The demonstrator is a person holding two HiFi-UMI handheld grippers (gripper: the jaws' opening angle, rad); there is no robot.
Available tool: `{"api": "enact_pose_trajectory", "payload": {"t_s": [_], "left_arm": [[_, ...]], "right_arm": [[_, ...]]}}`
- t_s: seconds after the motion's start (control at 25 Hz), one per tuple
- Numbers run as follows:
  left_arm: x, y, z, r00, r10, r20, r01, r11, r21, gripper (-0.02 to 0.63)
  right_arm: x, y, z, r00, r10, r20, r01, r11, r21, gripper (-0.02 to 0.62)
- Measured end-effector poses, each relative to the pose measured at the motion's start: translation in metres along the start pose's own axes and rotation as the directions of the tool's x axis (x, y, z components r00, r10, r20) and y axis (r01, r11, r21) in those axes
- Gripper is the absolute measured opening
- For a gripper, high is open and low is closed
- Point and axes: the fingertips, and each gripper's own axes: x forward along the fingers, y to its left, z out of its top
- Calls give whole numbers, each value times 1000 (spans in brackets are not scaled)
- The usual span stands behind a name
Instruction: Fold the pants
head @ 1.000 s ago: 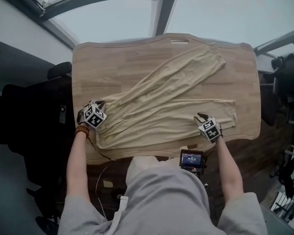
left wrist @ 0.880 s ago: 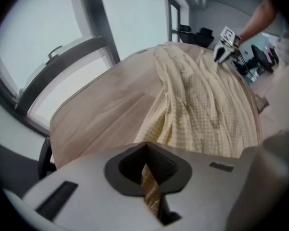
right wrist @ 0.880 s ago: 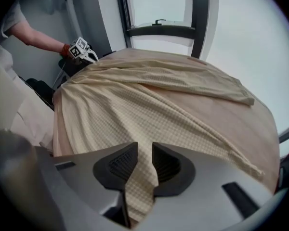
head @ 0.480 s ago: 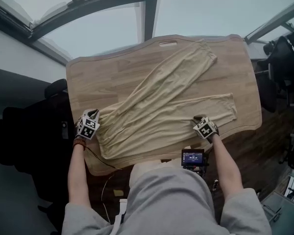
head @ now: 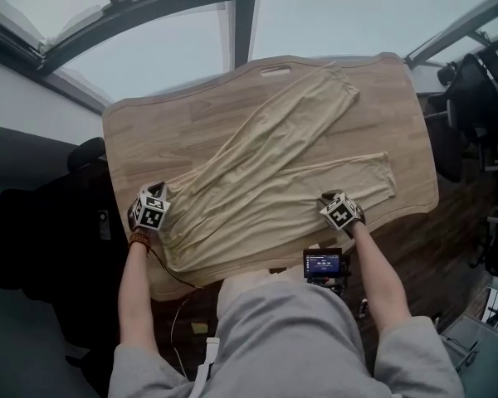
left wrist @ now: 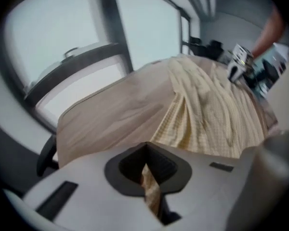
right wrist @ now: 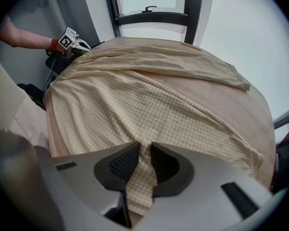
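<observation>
Beige checked pants lie spread on the wooden table, one leg reaching to the far right corner, the other along the near edge. At the waist's left corner, my left gripper is shut on a fold of the cloth. My right gripper sits on the near leg's edge. Its jaws have just been closing, and they now pinch a strip of the cloth. In the right gripper view the pants stretch away to the left gripper.
A small screen device sits at the table's near edge beside my right forearm. A thin cable hangs below the left side. A black chair stands to the left, dark equipment to the right, windows beyond.
The left gripper has shifted a little at the waist corner and its wrist has rolled. The right gripper came down onto the near leg's edge, then kept still.
</observation>
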Motion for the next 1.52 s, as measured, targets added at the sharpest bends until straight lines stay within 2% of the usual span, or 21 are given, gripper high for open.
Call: {"api": "enact_pose_trajectory", "payload": {"t_s": [0.04, 0.08, 0.16, 0.2, 0.24, 0.36, 0.4, 0.52, 0.56, 0.6, 0.64, 0.72, 0.8, 0.84, 0.88, 0.92, 0.96, 1.04, 1.12, 1.24, 1.52], "left_arm": [[-4, 19, -2, 999, 36, 20, -33, 991, -133, 5], [-8, 39, -8, 997, 75, 26, -66, 963, -263, 5], [-16, 72, -20, 989, 150, 13, -127, 880, -458, 5], [-20, 85, -25, 984, 177, 10, -148, 848, -510, 6], [-23, 93, -28, 981, 192, 15, -155, 832, -533, 8], [-40, 101, -41, 974, 226, 22, -177, 815, -551, 28], [-48, 99, -50, 970, 241, 17, -187, 795, -578, 33], [-74, 70, -85, 962, 273, 14, -190, 704, -684, 99], [-82, 51, -96, 961, 278, 17, -189, 698, -691, 131], [-90, 28, -106, 962, 273, 24, -186, 716, -673, 135], [-97, 2, -113, 965, 262, 31, -185, 754, -630, 135], [-113, -49, -122, 969, 244, 36, -198, 857, -476, 136], [-128, -99, -126, 971, 234, 41, -220, 951, -219, 138], [-134, -126, -125, 976, 214, 38, -212, 976, -51, 138], [-138, -152, -125, 983, 182, 32, -184, 976, 119, 138], [-138, -176, -127, 989, 143, 23, -144, 954, 261, 138], [-136, -194, -131, 994, 109, 7, -104, 926, 364, 138], [-131, -215, -142, 996, 76, -40, -49, 889, 456, 138], [-124, -224, -149, 994, 76, -75, -33, 885, 464, 138], [-120, -230, -149, 988, 93, -120, -30, 895, 445, 138], [-100, -246, -126, 973, 94, -209, 9, 897, 443, 138]], "right_arm": [[-1, 0, 0, 1000, 2, -3, -2, 1000, 3, 79], [-1, 0, -1, 1000, 5, -5, -5, 1000, 5, 80], [-2, -1, -2, 1000, 11, -4, -11, 1000, 10, 80], [-2, -1, -2, 1000, 11, -1, -11, 1000, 9, 80], [-1, -1, -1, 1000, 11, 4, -11, 1000, 8, 80], [-1, -2, -1, 1000, 2, 11, -2, 1000, 12, 78], [-2, -2, -1, 1000, 1, 9, -2, 1000, 16, 78], [-5, -1, -4, 1000, 5, 11, -5, 1000, 6, 78], [-8, -3, -4, 1000, 0, 28, 1, 1000, -4, 78], [-13, -7, -2, 998, -16, 66, 16, 1000, -8, 85], [-21, -15, 0, 992, -41, 119, 41, 999, 5, 88], [-40, -35, -2, 973, -98, 210, 84, 994, 75, 89], [-57, -57, -24, 964, -153, 216, 137, 987, 86, 113], [-65, -69, -41, 964, -188, 190, 186, 982, 27, 118], [-73, -81, -61, 961, -227, 156, 240, 968, -75, 118], [-79, -92, -82, 958, -259, 119, 279, 939, -200, 118], [-83, -102, -103, 957, -278, 79, 289, 904, -317, 118], [-87, -119, -146, 959, -282, -6, 247, 848, -469, 121], [-91, -139, -183, 958, -277, -77, 197, 828, -526, 127], [-90, -165, -221, 953, -272, -133, 151, 806, -573, 130], [-64, -192, -224, 970, -217, -111, 75, 701, -710, 130]]}}
